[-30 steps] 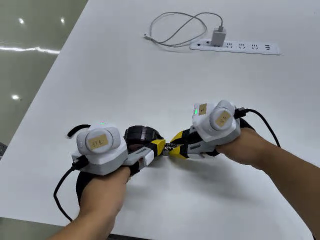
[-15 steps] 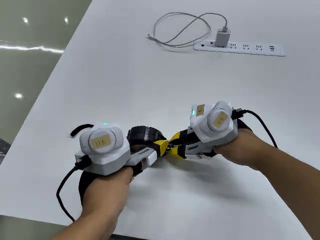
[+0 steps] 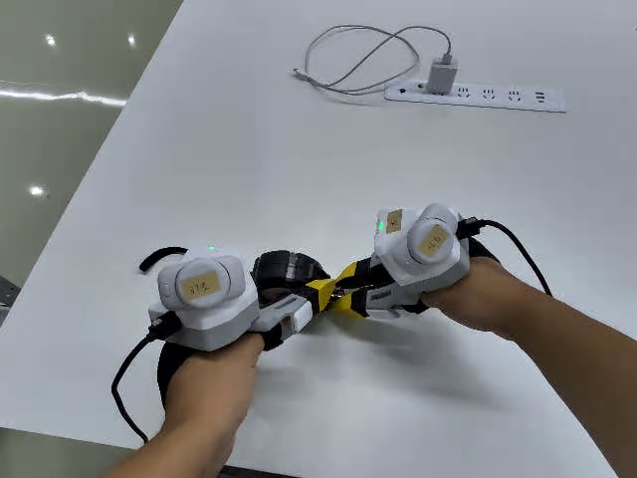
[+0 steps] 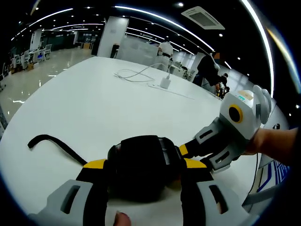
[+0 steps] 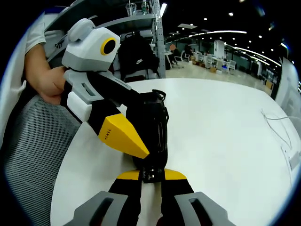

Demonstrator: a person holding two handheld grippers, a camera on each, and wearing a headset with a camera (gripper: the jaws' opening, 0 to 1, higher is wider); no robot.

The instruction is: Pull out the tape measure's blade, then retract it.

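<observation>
A black tape measure [image 3: 284,271] rests on the white table [image 3: 249,169]. My left gripper [image 3: 299,296] is shut on its body; in the left gripper view the case [image 4: 143,162] sits between the two yellow-tipped fingers [image 4: 96,164]. My right gripper [image 3: 345,291] meets it from the right, nose to nose. In the right gripper view the right gripper [image 5: 151,176] is shut on the small blade tip at the mouth of the case [image 5: 153,122]. No length of blade shows between case and jaws. The left gripper's yellow finger [image 5: 123,135] lies against the case.
A white power strip [image 3: 476,95] with a plugged charger [image 3: 438,73] and a looped cable [image 3: 358,55] lies at the table's far side. A black wrist strap [image 3: 159,257] trails left of the tape measure. The table's left edge [image 3: 100,169] drops to a shiny floor.
The right gripper has edged slightly left toward the tape measure. The left gripper has kept its hold, and the case has stayed put.
</observation>
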